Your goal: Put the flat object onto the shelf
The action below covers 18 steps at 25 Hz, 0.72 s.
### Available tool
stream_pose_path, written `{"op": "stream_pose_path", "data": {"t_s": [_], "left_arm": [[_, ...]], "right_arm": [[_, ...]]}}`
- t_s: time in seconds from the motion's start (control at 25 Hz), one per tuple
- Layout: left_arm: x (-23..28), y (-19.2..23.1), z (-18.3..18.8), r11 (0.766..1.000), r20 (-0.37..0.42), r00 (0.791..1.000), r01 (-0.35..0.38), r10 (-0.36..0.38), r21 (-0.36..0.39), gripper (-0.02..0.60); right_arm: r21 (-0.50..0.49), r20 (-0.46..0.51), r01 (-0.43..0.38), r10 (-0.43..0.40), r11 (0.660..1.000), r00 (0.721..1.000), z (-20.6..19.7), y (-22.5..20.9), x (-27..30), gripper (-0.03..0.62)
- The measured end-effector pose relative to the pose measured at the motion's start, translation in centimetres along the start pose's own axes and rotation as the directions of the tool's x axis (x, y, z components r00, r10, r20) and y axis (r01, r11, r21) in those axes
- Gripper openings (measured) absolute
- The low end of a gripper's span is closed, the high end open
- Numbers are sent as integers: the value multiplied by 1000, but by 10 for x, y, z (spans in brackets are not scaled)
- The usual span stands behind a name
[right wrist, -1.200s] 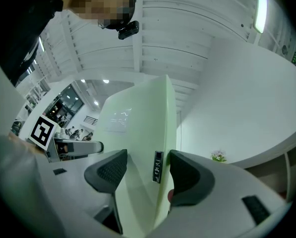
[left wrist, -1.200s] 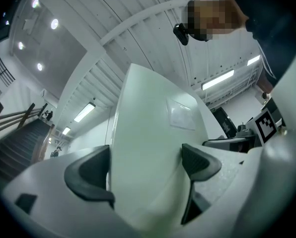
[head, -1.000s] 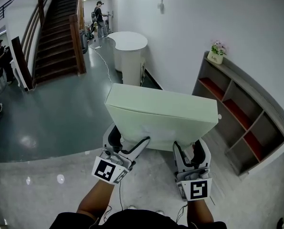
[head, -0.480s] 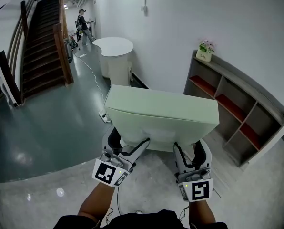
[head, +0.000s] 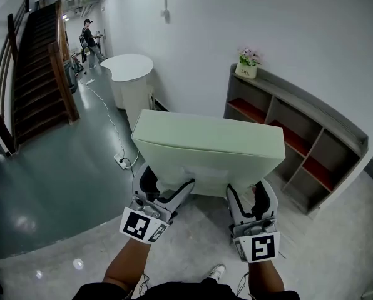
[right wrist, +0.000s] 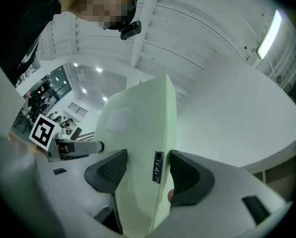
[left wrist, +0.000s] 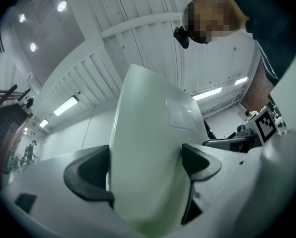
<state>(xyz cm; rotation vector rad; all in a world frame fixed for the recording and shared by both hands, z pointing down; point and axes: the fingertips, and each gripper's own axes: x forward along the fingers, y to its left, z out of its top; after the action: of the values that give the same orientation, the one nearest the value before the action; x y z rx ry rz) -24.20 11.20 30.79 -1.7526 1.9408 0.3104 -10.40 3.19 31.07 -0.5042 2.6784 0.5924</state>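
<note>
Mid-air ahead of the person: pale green flat box (head: 208,152), held up off the floor by its near edge. Left gripper (head: 166,191) fingers (left wrist: 88,175) pinch that edge from both faces. Right gripper (head: 248,195) fingers (right wrist: 108,172) likewise, pads tight on the box. Grey shelf (head: 311,105) with red boards stands against the white wall, to the right, well apart from the box. Potted plant (head: 248,62) sits on its top.

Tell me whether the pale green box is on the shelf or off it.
Off it. The left claw and right claw clamp the box at its near edge, in the air, apart from the shelf.
</note>
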Motion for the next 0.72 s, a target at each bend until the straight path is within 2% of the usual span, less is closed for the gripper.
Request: {"op": "stream_pose_path", "data": {"t_s": [0.16, 0.72], "left_arm": [[29, -11, -12, 999, 13, 999, 35, -34, -23, 451], [161, -88, -58, 985, 53, 987, 157, -154, -69, 451]], "right_arm": [[-20, -17, 36, -36, 999, 999, -8, -28, -1, 279], [-86, -42, 142, -146, 986, 988, -39, -170, -20, 284]]}}
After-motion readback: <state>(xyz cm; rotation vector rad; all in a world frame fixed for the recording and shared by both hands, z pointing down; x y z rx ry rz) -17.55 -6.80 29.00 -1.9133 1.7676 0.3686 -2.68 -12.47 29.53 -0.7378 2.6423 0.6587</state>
